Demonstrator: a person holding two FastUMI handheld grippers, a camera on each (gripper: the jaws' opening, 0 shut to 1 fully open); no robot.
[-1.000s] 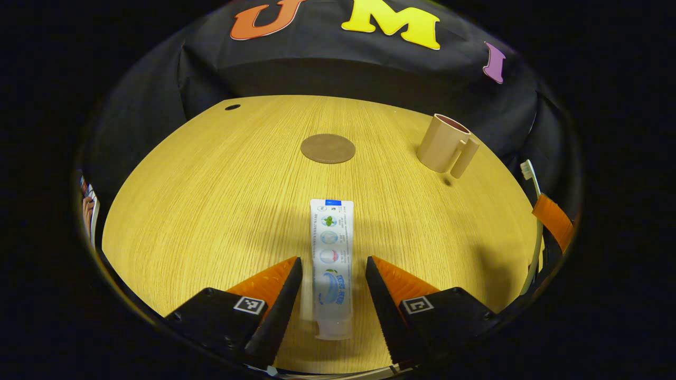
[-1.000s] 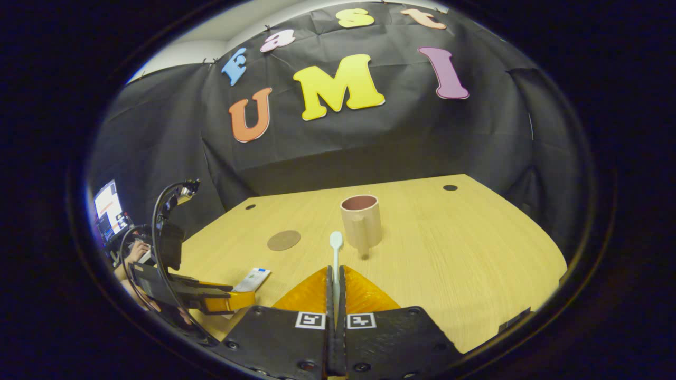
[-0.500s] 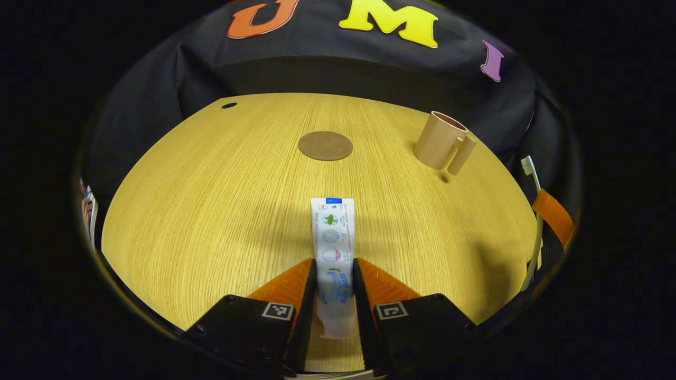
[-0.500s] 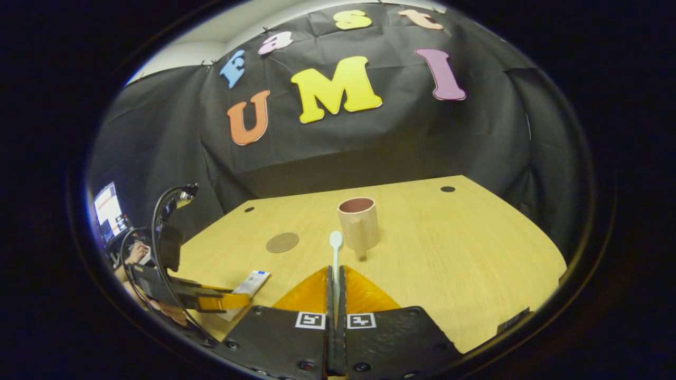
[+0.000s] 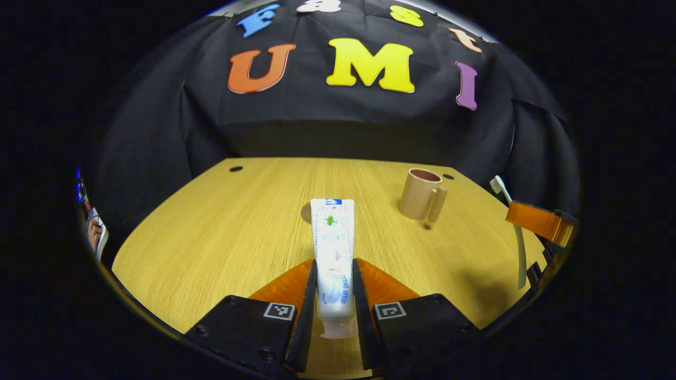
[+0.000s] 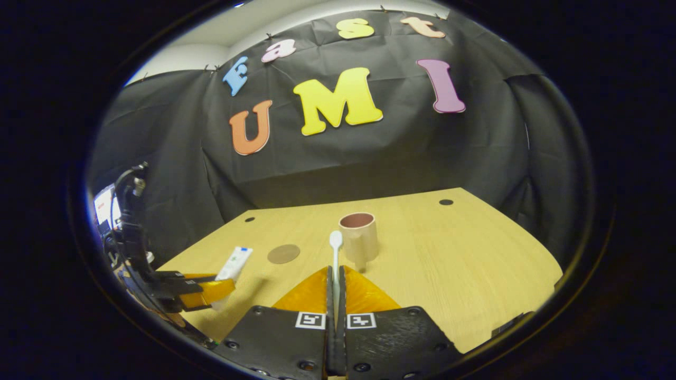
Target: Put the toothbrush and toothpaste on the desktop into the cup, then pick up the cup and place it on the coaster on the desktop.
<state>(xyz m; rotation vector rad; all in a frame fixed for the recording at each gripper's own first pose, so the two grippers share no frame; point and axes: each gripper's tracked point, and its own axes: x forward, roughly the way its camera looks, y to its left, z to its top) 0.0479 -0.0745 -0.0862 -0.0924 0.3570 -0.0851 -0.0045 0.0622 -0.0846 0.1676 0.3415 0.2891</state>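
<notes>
Two grippers, each clamped on one item; one toothpaste tube, one toothbrush, one cup, one coaster, all on or above one wooden desktop. Left gripper: both fingers pressed against the sides of the toothpaste tube, cap end nearest the camera, crimped end pointing away; in the right gripper view the tube angles upward, clear of the desktop. Right gripper: fingers closed together on the toothbrush handle, head pointing away towards the cup. Cup upright on the desktop, handle towards the right gripper, interior empty so far as visible; neither item is in it. Coaster flat on the desktop, left of the cup in the right gripper view, apart from it, bare on top.
</notes>
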